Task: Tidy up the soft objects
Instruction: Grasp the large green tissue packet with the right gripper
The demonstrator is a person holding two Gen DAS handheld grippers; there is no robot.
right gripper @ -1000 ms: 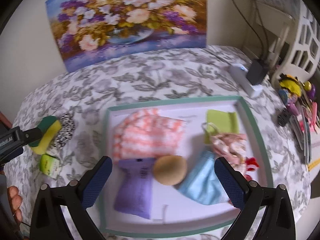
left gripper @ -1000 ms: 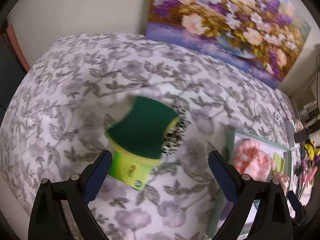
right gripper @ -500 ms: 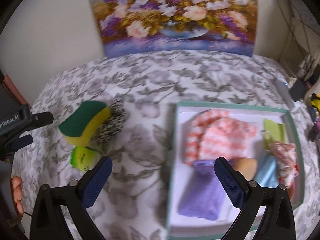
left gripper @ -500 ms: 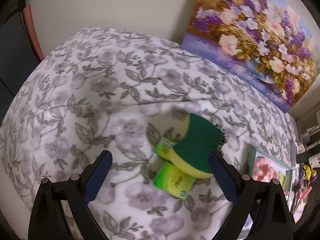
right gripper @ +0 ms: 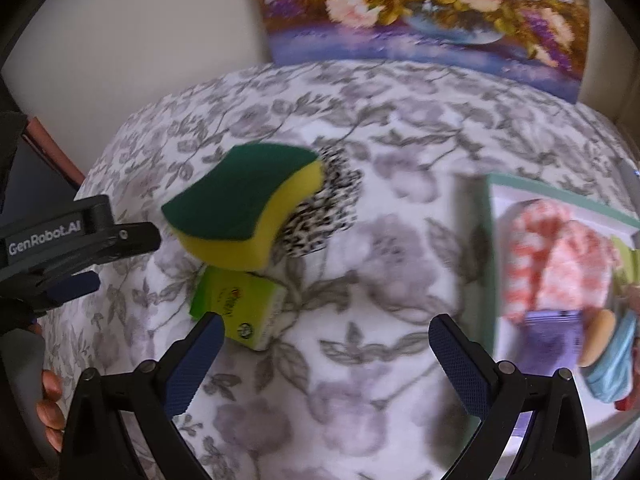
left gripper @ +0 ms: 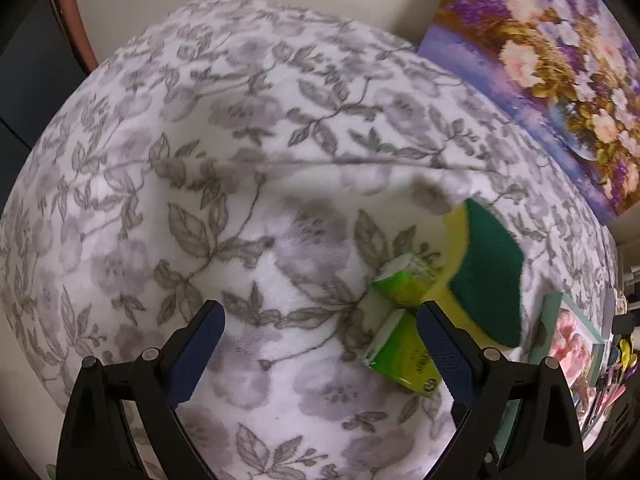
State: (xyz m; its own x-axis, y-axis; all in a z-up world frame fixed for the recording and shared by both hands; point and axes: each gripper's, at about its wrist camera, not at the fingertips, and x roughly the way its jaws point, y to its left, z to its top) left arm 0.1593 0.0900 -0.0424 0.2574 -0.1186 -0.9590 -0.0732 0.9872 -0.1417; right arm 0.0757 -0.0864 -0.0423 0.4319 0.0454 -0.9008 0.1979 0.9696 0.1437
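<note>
The sponge (right gripper: 244, 204) lies on the green packet (right gripper: 240, 306) toward the bed's left edge, just ahead-left of the gaping right gripper (right gripper: 322, 344); the left gripper (left gripper: 320, 338), also spread, stands beside it.

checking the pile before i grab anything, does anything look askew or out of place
Yes. The green-and-yellow sponge sits tilted, propped on the green packet and leaning against the black-and-white spotted item. All three lie on the floral cover, outside the tray that holds the other soft things.
</note>
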